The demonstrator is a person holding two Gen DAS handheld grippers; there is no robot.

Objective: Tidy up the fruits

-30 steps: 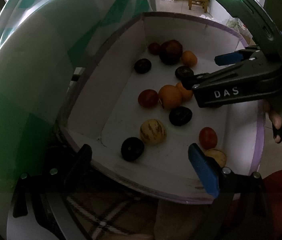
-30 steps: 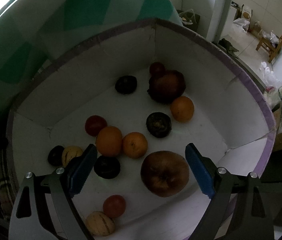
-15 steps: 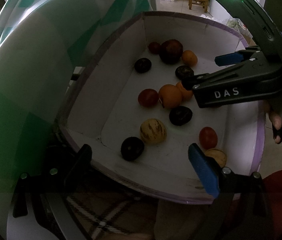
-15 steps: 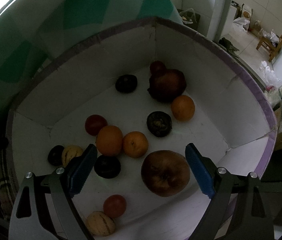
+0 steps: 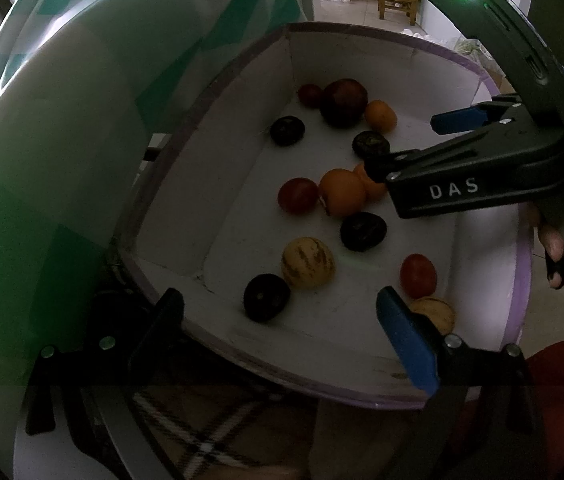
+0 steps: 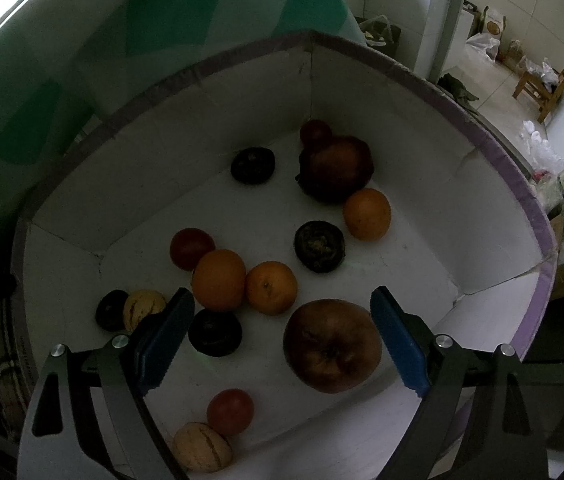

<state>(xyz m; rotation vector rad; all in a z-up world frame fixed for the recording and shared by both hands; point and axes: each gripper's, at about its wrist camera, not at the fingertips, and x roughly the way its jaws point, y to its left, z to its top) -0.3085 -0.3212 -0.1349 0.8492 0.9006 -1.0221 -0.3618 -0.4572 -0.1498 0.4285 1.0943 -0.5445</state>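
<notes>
Over the white purple-rimmed cardboard box (image 6: 422, 80), left gripper (image 5: 282, 332) hangs wide open, empty, near the dark round fruit (image 5: 266, 297). Only the right wrist view shows the large brown apple (image 6: 332, 345), lying between the spread fingers of the right gripper (image 6: 277, 336), unclamped.

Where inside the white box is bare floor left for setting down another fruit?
Bare floor lies right of the dark fruit and lone orange, toward the right wall. The paired oranges and big apple crowd the middle.

three oranges (image 6: 218, 279), two apples (image 6: 332, 345)
</notes>
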